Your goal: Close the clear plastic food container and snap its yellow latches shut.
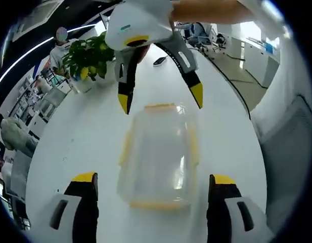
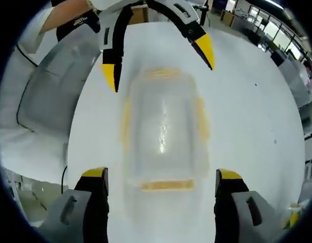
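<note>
A clear plastic food container (image 1: 158,152) lies on the white table (image 1: 75,131) with its lid on and yellow latches (image 1: 156,205) along all its sides. My left gripper (image 1: 154,177) is open, its jaws standing wide on either side of the container's near end without touching it. Opposite, my right gripper (image 1: 161,100) hangs open over the far end. In the right gripper view the blurred container (image 2: 163,131) sits between my right gripper (image 2: 161,175) and my left gripper (image 2: 159,63). I cannot tell whether the latches are snapped down.
A potted plant (image 1: 90,55) and a small dark object (image 1: 159,61) stand farther back on the table. A grey chair (image 2: 49,91) is beside the table edge. A person's arm (image 1: 206,10) holds the right gripper. Desks and people fill the room behind.
</note>
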Demonstrator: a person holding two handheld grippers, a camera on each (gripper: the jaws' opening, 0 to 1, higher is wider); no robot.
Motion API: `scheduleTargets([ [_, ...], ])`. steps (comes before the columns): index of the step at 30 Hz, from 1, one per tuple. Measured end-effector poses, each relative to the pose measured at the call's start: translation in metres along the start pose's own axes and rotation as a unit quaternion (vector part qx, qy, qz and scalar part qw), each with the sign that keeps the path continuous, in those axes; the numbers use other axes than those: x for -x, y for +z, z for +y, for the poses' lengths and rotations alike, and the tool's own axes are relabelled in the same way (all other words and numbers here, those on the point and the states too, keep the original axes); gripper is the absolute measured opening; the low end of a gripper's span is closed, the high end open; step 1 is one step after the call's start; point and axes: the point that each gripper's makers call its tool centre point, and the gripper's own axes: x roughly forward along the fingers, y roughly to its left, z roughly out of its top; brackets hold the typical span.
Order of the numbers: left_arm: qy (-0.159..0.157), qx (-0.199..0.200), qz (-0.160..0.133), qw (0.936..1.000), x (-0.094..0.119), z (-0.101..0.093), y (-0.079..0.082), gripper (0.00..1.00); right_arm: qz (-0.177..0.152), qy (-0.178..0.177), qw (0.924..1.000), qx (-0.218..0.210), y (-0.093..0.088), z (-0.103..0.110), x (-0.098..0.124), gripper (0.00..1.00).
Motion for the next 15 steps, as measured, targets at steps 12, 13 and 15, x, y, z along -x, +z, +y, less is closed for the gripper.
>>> scheduleTargets([
  [12,-0.03,-0.015,0.049,0.9982,-0.019,-0.005,-0.019,0.83,-0.005,0.004,0.9999,-0.015,-0.01,-0.004,-0.014,0.76],
  [13,-0.032,-0.018,0.052,0.998,-0.02,-0.005,-0.02,0.82,-0.005,0.002,0.9999,-0.013,-0.01,-0.004,-0.015,0.75],
  [15,-0.042,-0.021,0.06,0.9971,-0.02,-0.008,-0.022,0.74,-0.004,0.0,1.0,-0.008,-0.01,-0.006,-0.016,0.74],
])
